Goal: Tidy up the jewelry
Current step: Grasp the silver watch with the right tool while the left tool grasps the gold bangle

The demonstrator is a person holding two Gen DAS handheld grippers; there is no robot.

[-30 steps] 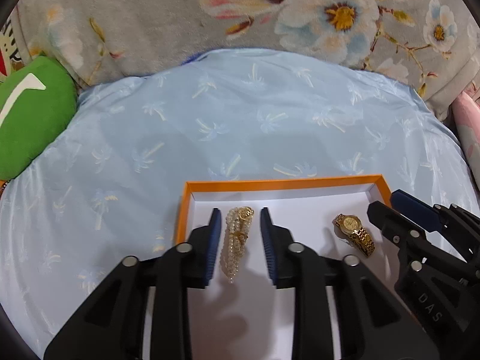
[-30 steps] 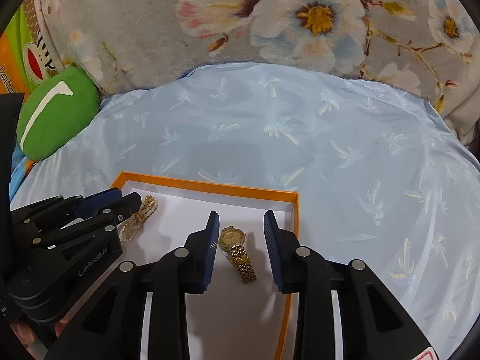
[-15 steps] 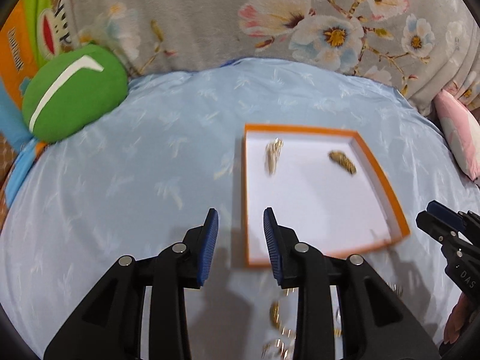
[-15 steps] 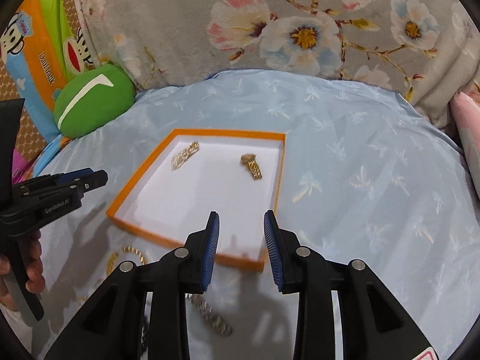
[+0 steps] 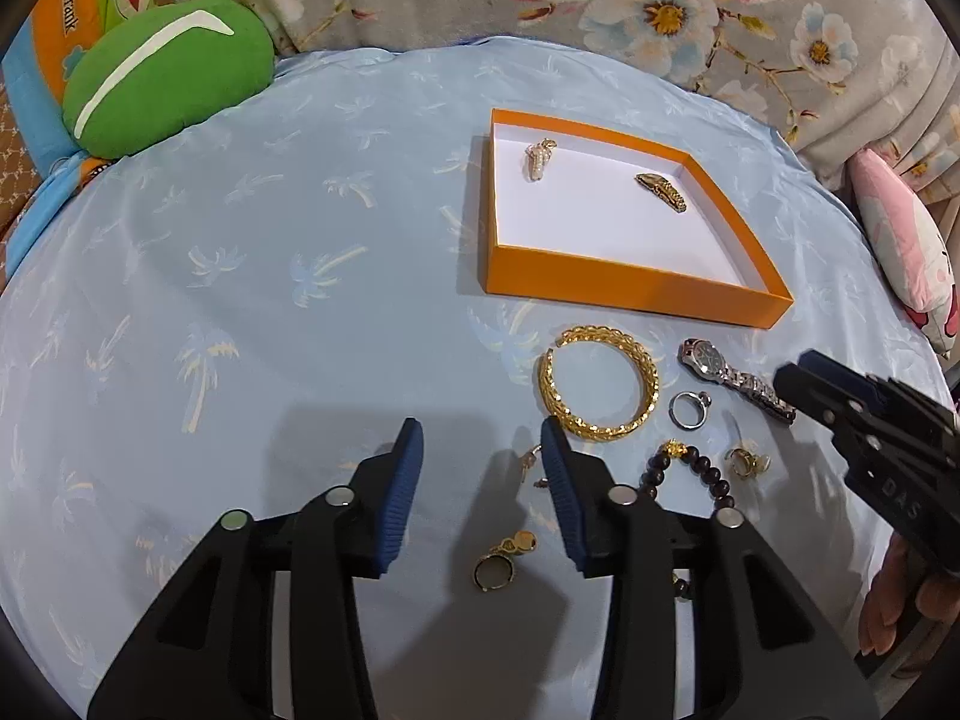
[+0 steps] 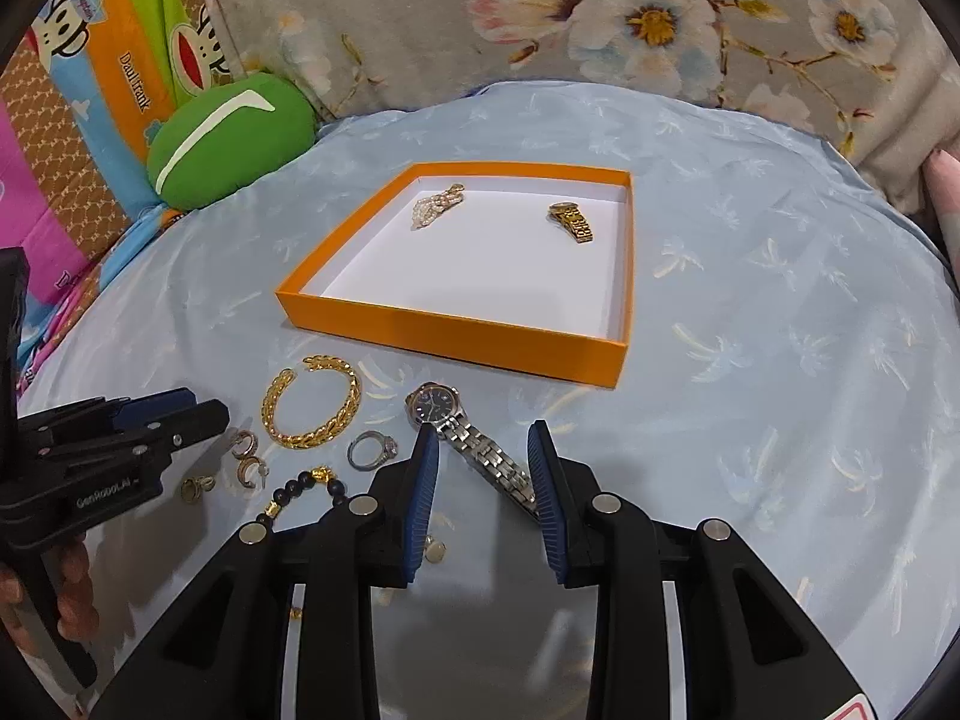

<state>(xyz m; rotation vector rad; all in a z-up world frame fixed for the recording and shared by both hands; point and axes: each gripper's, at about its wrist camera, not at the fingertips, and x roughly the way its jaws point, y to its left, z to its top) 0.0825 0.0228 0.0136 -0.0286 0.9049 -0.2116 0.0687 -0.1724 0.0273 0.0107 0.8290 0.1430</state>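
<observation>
An orange tray with a white floor holds a pearl bracelet and a gold watch. In front of it lie a gold bangle, a silver watch, a silver ring, a dark bead bracelet and small gold earrings. My left gripper is open and empty above the cloth near the earrings. My right gripper is open, its jaws either side of the silver watch's band.
Everything lies on a light blue cloth with a palm print. A green cushion sits at the far left. A floral fabric runs along the back. A pink pillow is at the right edge.
Both grippers have pulled back from the tray, leaving the pearl bracelet and gold watch inside. The loose jewelry in front of the tray has come into view.
</observation>
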